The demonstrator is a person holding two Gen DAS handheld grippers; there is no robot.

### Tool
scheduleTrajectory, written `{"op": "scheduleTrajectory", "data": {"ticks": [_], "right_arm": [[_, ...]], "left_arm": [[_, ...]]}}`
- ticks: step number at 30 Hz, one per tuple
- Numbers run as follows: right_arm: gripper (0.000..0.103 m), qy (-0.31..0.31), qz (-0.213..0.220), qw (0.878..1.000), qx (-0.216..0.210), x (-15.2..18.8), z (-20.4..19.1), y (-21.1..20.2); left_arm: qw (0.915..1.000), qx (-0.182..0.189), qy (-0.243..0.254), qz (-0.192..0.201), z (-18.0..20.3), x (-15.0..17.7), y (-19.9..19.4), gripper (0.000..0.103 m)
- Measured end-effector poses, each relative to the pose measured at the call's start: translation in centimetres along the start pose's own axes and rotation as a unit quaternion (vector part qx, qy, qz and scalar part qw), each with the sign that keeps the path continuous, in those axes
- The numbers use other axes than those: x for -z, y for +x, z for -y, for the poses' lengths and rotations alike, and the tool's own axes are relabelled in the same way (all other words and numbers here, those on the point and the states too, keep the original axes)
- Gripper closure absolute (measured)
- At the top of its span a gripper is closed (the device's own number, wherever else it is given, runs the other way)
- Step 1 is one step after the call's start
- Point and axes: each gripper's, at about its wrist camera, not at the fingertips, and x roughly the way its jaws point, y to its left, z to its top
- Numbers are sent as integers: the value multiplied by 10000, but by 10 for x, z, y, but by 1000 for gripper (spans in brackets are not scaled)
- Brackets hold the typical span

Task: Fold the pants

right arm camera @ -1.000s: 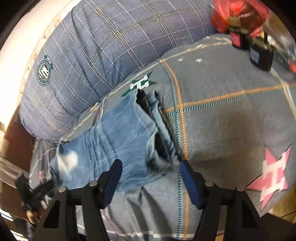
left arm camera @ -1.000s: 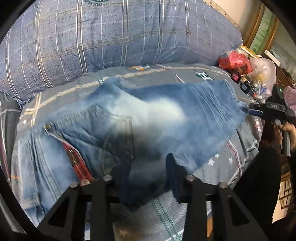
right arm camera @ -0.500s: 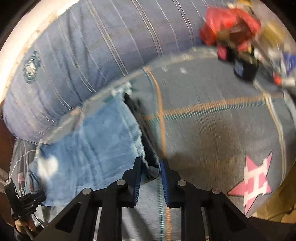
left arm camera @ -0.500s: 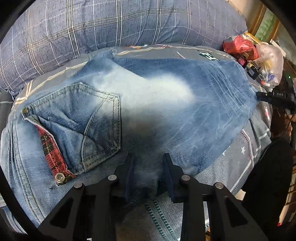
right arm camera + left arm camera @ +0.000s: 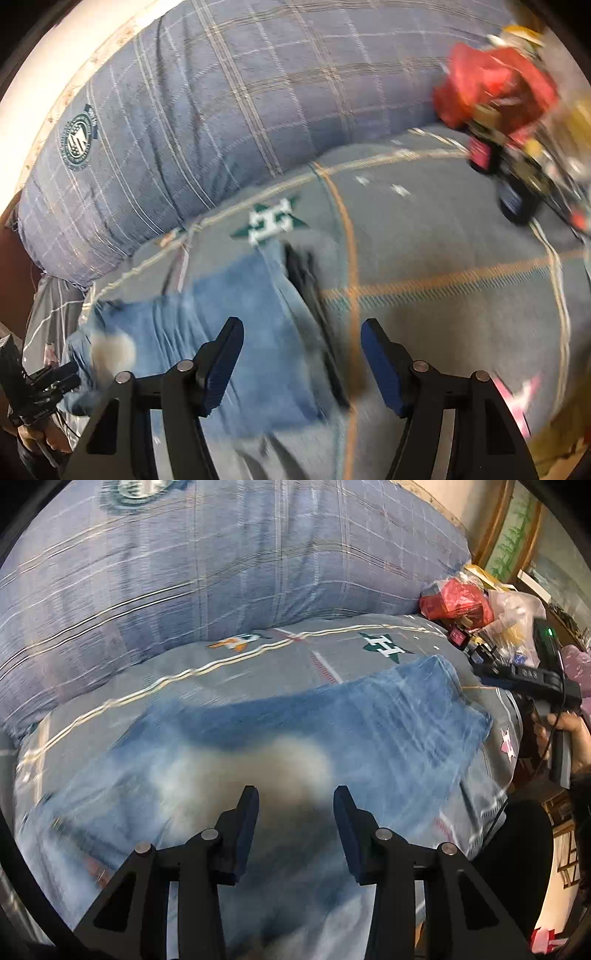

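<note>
Folded jeans on the bed, both grippers open above them

The pants (image 5: pixel 332 738) lie as a flat blue denim bundle across the middle of the left wrist view, on the grey patterned bed (image 5: pixel 258 664), below the plaid pillow (image 5: pixel 221 554) in the upper half. Denim like this is probably heavy and fairly stiff for cloth, holds a crease, and is not slippery; the stacked open edge at centre of the right wrist view (image 5: pixel 303 280) looks like the surest place to pinch all layers. The left gripper (image 5: pixel 295 808) has its fingers spread wide over the faded patch, holding nothing; contact with the cloth is unclear through blur. The right gripper (image 5: pixel 301 343) is likewise spread wide and empty, straddling that edge at lower centre.
</note>
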Motion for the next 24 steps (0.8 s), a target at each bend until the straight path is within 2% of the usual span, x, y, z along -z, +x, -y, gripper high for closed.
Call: {"op": "scheduleTrajectory", "data": {"ticks": [3,5,7,8,11,15,19,22,24], "right_arm": [[35,-101,-64,9999,-83,-21,-16,25],[38,-126,-206,9997,37,-30,-23,46],[66,-149,-328,9992,176,-33,-25,62],[91,-179,-377,9988,241,-34,-25,68],[96,-331,-266,9986,325,-35,-25,67],[97,-410,163,9970,630,-35,-23,56],[97,-338,54,9974,636,-34,-16,71],[93,-364,64,9978,556,-32,-14,72],[85,-271,-2,9985,481,-33,-12,63]], "left_arm": [[9997,77,-78,-198,10,-19,33,60],[9996,40,-122,-266,13,-27,52,60],[9995,-15,-187,-266,15,-34,66,60],[9994,-24,-207,-260,16,-35,69,60],[9994,-147,-197,-256,13,-34,78,60],[9987,-390,-139,-286,5,-31,89,60],[9986,-490,-57,-167,6,-29,91,60],[9983,-542,61,-223,9,-27,86,60],[9987,-476,94,-165,13,-24,76,60]]}}
